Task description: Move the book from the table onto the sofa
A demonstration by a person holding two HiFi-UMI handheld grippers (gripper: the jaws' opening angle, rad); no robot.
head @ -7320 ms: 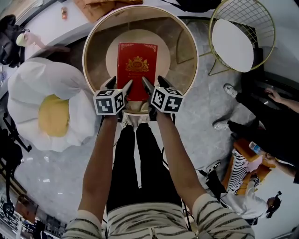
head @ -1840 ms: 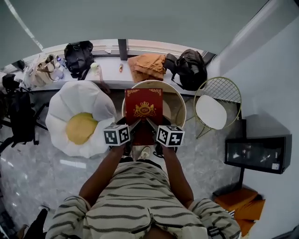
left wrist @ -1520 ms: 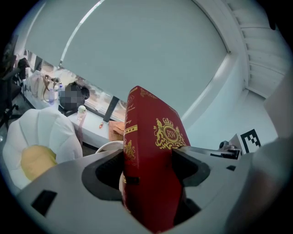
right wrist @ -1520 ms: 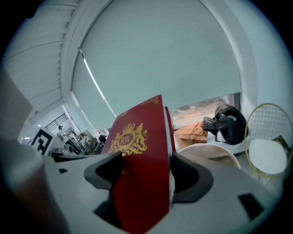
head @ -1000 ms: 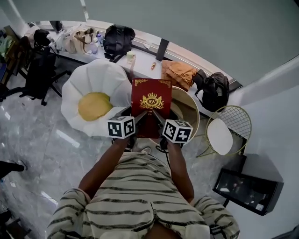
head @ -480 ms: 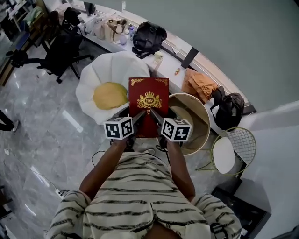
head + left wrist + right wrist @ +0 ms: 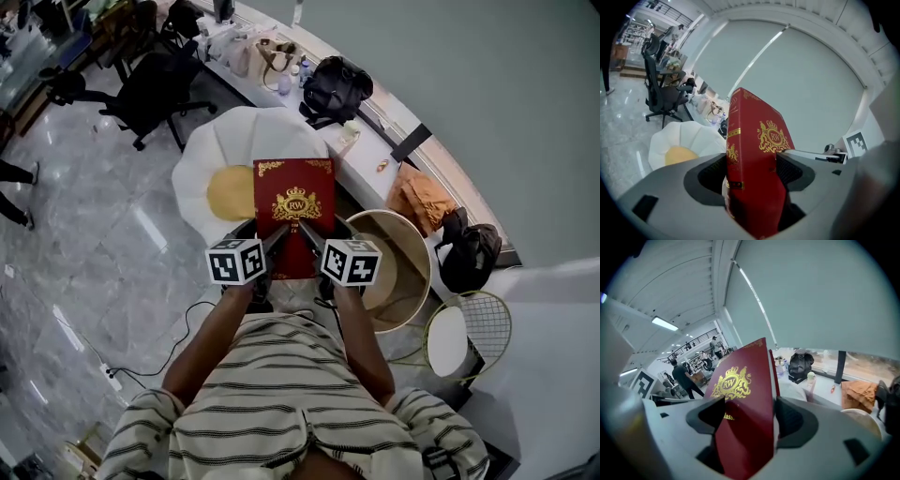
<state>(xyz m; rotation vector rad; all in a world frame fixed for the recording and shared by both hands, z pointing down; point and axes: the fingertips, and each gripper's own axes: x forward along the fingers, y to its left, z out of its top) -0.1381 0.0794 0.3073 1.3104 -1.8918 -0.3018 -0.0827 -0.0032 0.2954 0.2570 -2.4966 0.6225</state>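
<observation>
Since half a second ago the whole view has swung left, and the red book (image 7: 293, 208), which lay on the round desk (image 7: 409, 239) in the earliest picture, is now carried off it. Its left edge now overlaps the yellow middle of the white petal-shaped sofa (image 7: 246, 141), while the desk has slid away to the lower right.

Both tools grip the book at its near end. The left gripper (image 7: 273, 240) has its jaws closed on the spine side, and the right gripper (image 7: 313, 235) has its jaws closed on the opposite edge.

In the left gripper view the book (image 7: 752, 154) stands upright between the dark pads of the left gripper (image 7: 751, 174), with the sofa (image 7: 696, 138) low beyond it. In the right gripper view the cover (image 7: 740, 404) fills the gap of the right gripper (image 7: 748, 420).

The book's near edge is hidden behind the marker cubes in the head view. A jaw cuts off the gold lettering under the crest. How high the book hangs above the sofa cannot be told, and the book covers part of the sofa.
</observation>
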